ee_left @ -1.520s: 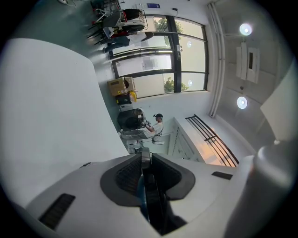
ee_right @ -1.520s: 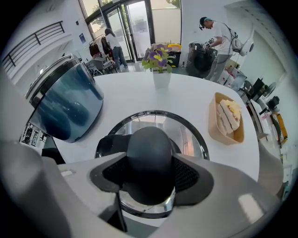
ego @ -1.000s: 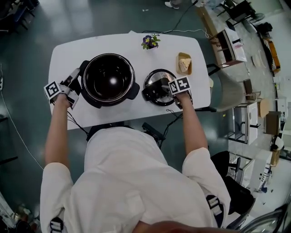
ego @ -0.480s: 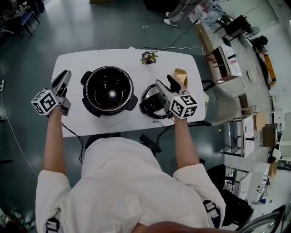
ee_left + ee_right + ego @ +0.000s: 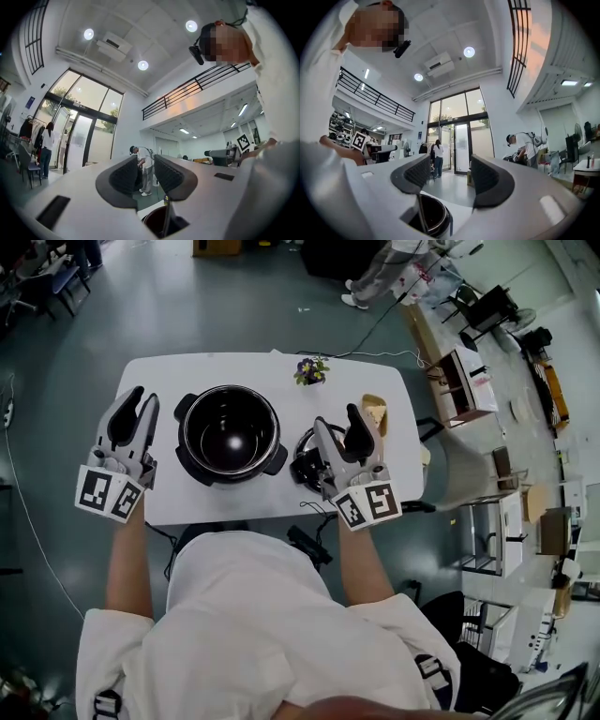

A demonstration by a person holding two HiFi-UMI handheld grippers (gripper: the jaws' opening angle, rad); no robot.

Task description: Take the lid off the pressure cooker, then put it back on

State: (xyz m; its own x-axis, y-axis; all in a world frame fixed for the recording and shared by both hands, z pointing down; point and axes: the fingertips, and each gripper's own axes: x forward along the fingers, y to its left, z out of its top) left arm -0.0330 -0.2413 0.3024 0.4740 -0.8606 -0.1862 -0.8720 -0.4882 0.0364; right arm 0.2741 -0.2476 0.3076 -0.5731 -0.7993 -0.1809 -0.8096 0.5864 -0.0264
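Observation:
The pressure cooker pot (image 5: 230, 435) stands open on the white table (image 5: 272, 498), its dark inside bare. Its lid (image 5: 304, 465) lies on the table to the pot's right, partly hidden behind my right gripper (image 5: 337, 418). That gripper is raised well above the table, pointing away from me, open and holding nothing. My left gripper (image 5: 138, 401) hangs raised left of the pot, also open and holding nothing. In the left gripper view the left gripper (image 5: 146, 168) shows only the room between its pads, with the pot (image 5: 157, 222) below. The right gripper (image 5: 450, 168) likewise looks over the pot (image 5: 431, 218).
A small pot of purple flowers (image 5: 310, 370) stands at the table's far edge. A yellowish box (image 5: 375, 407) sits behind the right gripper. Cables (image 5: 309, 545) hang under the near edge. People (image 5: 438, 157) stand further off in the hall.
Both grippers rose from table level toward my head. The right one left the lid's handle, and the lid stayed on the table. The left one came off the pot's side and rolled.

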